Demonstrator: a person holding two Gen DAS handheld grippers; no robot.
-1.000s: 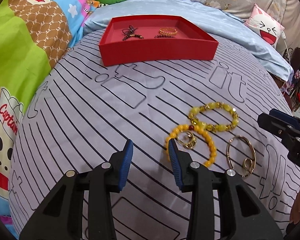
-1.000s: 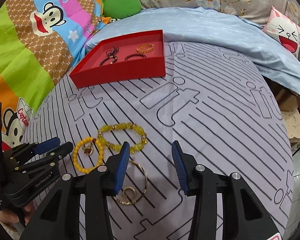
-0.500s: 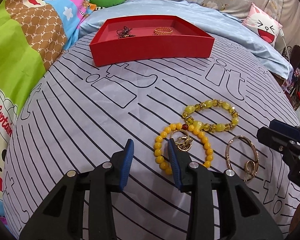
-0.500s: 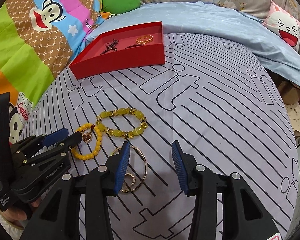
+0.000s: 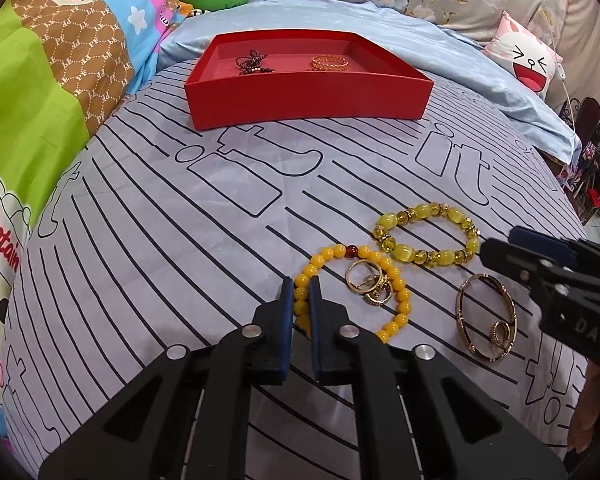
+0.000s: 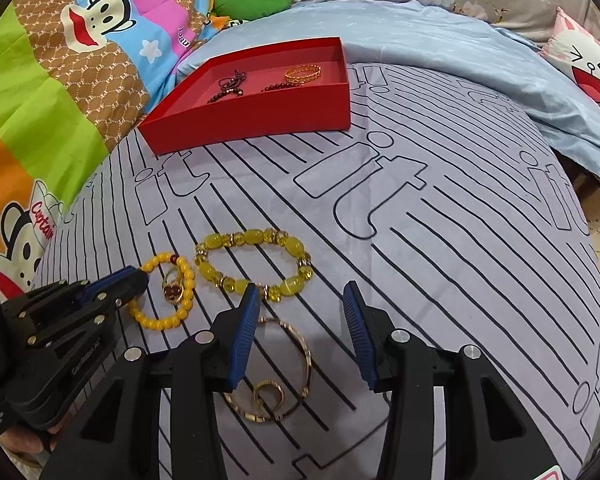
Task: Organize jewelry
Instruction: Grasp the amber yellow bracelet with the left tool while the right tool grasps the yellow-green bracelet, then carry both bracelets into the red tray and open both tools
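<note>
Orange bead bracelet (image 5: pixel 392 280) apparently pinched by left gripper (image 5: pixel 300 286), right gripper (image 6: pixel 300 294) agape

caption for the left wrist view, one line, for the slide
Left gripper closed on the small-bead yellow bracelet on the striped bedsheet; the red tray beyond already holds jewelry.

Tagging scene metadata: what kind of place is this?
Likely a bedroom: the work surface is a bed with a striped sheet, a cartoon monkey quilt and a plush cushion beside the red tray.
</note>
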